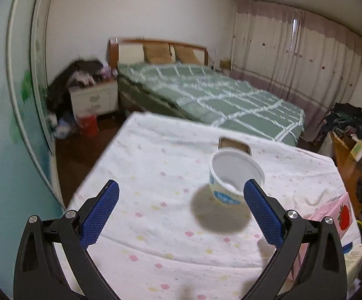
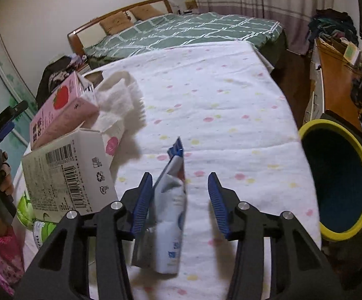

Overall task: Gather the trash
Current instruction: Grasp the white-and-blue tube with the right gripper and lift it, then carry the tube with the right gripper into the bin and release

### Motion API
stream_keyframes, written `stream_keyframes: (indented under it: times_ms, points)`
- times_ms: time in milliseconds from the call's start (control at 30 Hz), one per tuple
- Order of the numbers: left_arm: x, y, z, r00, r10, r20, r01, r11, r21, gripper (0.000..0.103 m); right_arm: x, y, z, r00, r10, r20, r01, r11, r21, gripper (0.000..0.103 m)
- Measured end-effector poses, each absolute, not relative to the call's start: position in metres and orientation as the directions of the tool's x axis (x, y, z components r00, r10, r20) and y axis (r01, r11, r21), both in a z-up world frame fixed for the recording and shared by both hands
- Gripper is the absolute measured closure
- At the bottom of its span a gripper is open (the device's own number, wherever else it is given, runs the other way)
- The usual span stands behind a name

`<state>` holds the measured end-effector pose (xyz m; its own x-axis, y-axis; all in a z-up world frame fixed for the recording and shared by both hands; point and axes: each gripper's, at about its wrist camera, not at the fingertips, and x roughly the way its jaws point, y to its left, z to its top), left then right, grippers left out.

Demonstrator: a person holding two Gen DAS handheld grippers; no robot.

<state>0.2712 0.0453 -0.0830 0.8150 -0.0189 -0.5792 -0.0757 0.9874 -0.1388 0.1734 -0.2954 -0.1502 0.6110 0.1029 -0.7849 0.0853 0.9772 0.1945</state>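
Note:
In the left wrist view my left gripper [image 1: 181, 200] is open above the cloth-covered table [image 1: 155, 175]. A white paper cup [image 1: 234, 176] with blue print stands by its right fingertip [image 1: 252, 190], outside the jaws. In the right wrist view my right gripper [image 2: 180, 191] is open, with a crumpled white-and-blue wrapper [image 2: 172, 200] between the fingers, leaning against the left finger [image 2: 143, 197]. A yellow-rimmed bin [image 2: 338, 182] with a dark blue inside stands at the table's right edge.
A pink strawberry carton [image 2: 60, 110], a white barcode box [image 2: 68, 172], a white towel [image 2: 120, 97] and green packets [image 2: 30, 215] lie at the table's left. A metal tin [image 1: 234, 145] sits behind the cup. A bed [image 1: 206, 95] stands beyond; a wooden desk [image 2: 336, 80] is to the right.

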Motion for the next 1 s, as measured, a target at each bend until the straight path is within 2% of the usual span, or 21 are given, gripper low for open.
stream_keyframes:
  times_ms: [200,300,400,700,1000]
  points:
    - [0.279,0.038,-0.101,0.799,-0.021,-0.601,-0.084,0.986,-0.146,0.005,0.184,-0.282,-0.166,0.569,0.132,-0.811,0.056,0.979,0.199,0.061]
    - [0.279,0.038,-0.102,0.800,-0.019,-0.600,-0.088,0.985,-0.148,0.005,0.184,-0.277,-0.167,0.571,0.106,-0.814,0.050,0.985,0.163,0.079]
    - [0.282,0.039,-0.106,0.788,-0.020,-0.615,-0.095,0.983,-0.154,0.005,0.182,-0.281,-0.167,0.577,0.106,-0.810,0.056,0.984,0.168,0.082]
    - [0.279,0.041,-0.104,0.794,-0.010,-0.608,-0.110,0.981,-0.161,0.005,0.161,-0.331,-0.142,0.647,0.040,-0.762,0.165,0.968,0.190,0.082]
    - [0.277,0.036,-0.101,0.796,-0.013,-0.606,-0.103,0.982,-0.156,0.005,0.149,-0.439,-0.133,0.637,-0.179,-0.750,0.411,0.901,0.135,0.082]
